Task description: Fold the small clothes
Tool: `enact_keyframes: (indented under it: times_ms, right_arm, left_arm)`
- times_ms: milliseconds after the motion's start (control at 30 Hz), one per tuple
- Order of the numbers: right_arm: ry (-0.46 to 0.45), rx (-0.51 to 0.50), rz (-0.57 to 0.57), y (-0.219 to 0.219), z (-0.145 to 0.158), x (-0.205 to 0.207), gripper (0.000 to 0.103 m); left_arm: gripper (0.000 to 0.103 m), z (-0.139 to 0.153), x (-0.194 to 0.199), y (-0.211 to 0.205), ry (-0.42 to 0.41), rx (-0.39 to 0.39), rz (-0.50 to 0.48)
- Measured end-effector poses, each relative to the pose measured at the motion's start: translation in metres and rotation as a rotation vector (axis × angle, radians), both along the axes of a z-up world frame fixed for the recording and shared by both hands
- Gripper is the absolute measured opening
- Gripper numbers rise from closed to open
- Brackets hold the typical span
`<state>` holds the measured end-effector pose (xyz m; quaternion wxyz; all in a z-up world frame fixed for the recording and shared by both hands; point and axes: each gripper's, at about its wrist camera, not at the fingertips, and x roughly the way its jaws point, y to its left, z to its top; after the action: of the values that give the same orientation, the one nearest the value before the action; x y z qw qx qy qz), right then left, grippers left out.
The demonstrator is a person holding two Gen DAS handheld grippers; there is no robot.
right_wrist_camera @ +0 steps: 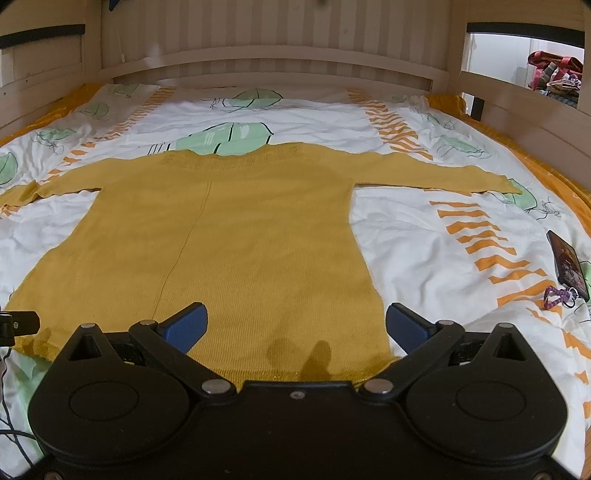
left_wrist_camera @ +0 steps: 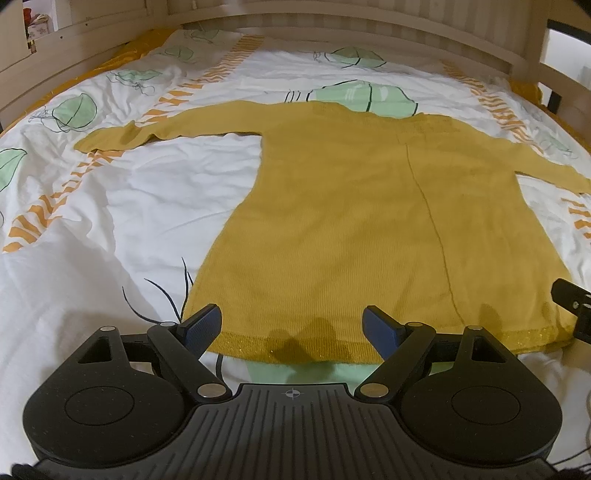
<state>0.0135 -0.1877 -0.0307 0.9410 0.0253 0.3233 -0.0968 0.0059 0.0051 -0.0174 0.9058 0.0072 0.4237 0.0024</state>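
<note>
1. We see the mustard knit top (left_wrist_camera: pixel 332 221) lying flat on the bed (left_wrist_camera: pixel 110 206), spread out on the leaf-patterned duvet with its neckline toward the wooden headboard (left_wrist_camera: pixel 332 33) and its hem nearest to us
2. Both sleeves are stretched out sideways: the left sleeve (left_wrist_camera: pixel 155 131) reaches toward the left edge of the duvet, the right sleeve (right_wrist_camera: pixel 443 177) toward the right edge, and neither is turned in over the body
3. We find no fold anywhere in the garment; a single line runs down the body, which we take for a seam or crease, not a fold
4. Our left gripper (left_wrist_camera: pixel 293 326) hangs over the hem near the left corner, jaws released and wide, with only the cloth below them and nothing grasped
5. Our right gripper (right_wrist_camera: pixel 295 325) hangs over the hem near the right corner, its jaws likewise spread and empty
6. We judge the laying-out finished and the folding itself not yet begun: sleeves, sides and the lengthwise fold all remain
7. A phone (right_wrist_camera: pixel 567 264) and a purple charm (right_wrist_camera: pixel 556 295) lie on the duvet well apart from the top, to the right, so we think they do not hinder the folding
</note>
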Motion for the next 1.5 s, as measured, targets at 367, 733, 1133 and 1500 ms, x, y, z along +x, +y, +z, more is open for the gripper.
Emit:
enact_keyframes:
  times_ms: [367,733,1133,1500]
  right_arm:
    - [0.054,0.036,-0.002,-0.004,-0.001,0.008,0.102]
    - [0.115,0.275,0.001,-0.034,-0.004,0.022,0.102]
    - [-0.027,0.300,0.105,-0.058,0.014,0.060,0.102]
    - [0.022,0.261,0.124,-0.087,0.009,0.117,0.102]
  left_arm:
    - [0.083,0.000,0.012,0.001,0.016,-0.002,-0.010]
    - [0.083,0.006,0.056,0.010,-0.005,-0.015,-0.021]
    - [0.083,0.010,0.125,0.010,-0.047,-0.058,-0.062]
    - [0.083,-0.003,0.186,-0.024,-0.074,0.013,-0.121]
